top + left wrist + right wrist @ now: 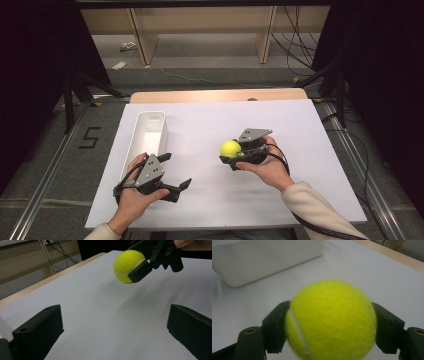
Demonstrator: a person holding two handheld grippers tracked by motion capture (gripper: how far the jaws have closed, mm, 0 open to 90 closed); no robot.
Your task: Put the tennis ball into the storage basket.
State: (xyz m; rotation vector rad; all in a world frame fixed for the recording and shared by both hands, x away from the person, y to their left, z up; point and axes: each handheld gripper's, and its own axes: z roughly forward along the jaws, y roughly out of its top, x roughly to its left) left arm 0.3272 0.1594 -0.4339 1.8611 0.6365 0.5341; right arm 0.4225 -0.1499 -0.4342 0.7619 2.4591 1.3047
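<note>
Table (310, 165): a white sheet covers it and carries everything I work with; a strip of bare wood shows at the far edge.

Bin (161, 131): a long white tub on the left part of the sheet, open top, running away from me. In my right gripper view (262, 262) its wall stands ahead of the ball and to the left, well apart from it.

Left gripper (177, 172): I hold it low, just beside the bin's near end. Its jaws are spread wide with nothing between them and point across the sheet toward the ball.

Right gripper (231, 152): near the middle of the sheet, jaws closed against both sides of the ball, one pad on each flank.

Ball (230, 148): yellow tennis ball, pinched in my right gripper and lifted off the sheet; in the left gripper view (128, 265) it hangs clear above the white surface.

Step in hand, as I judge it: carrying the ball over to the bin.

Doing it well: I should keep the squeeze steady, since the felt is round and could roll out of flat pads. I'd hold the ball higher than the bin's rim while crossing, centre it over the opening, then lower before letting go so it does not bounce out. My left gripper should keep out of the path.
</note>
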